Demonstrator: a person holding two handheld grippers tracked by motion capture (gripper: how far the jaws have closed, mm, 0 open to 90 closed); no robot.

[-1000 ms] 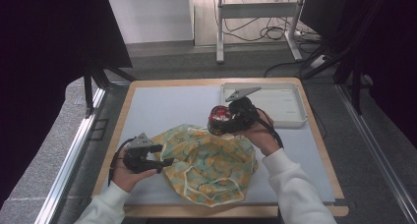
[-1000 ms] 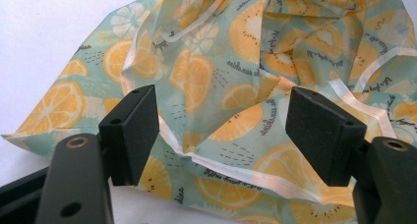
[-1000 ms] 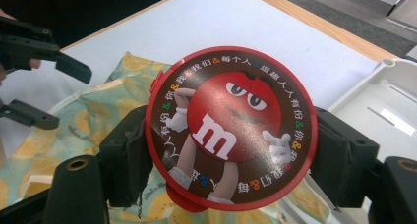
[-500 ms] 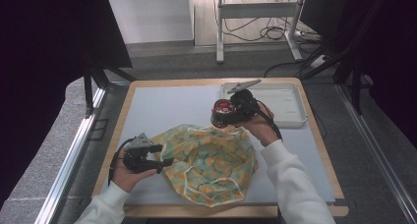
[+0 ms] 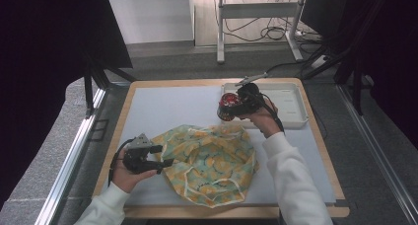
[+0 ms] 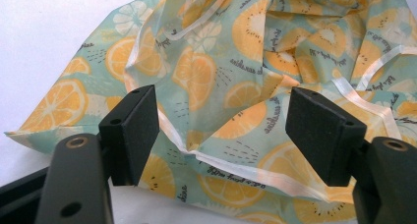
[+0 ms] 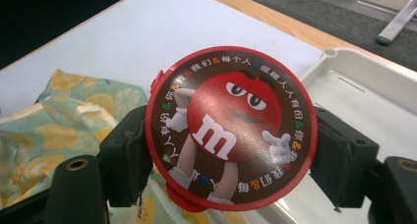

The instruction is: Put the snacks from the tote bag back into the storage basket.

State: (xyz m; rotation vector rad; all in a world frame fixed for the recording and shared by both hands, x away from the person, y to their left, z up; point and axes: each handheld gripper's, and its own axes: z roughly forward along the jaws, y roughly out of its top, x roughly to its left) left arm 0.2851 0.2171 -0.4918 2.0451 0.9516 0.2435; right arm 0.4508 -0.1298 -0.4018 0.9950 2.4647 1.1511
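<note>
The right gripper (image 5: 235, 106) pinched a red candy tub (image 7: 231, 128) above the desk (image 5: 162, 104) between tray (image 5: 296, 101) and citrus-print bag (image 5: 212, 161), whose hem the spread left gripper (image 6: 223, 135) would best clamp and lift to open the mouth.

The table (image 5: 162, 106) is evenly and softly lit from above, with only faint shadows under the cloth (image 5: 209, 163) beside the left hand-held gripper (image 5: 165, 162), while the surroundings to both sides are dark. Ahead of the right hand-held gripper (image 7: 231, 150), the red lid (image 7: 231, 128) is sharp with a mild sheen; the floor beyond it is blurred.
</note>
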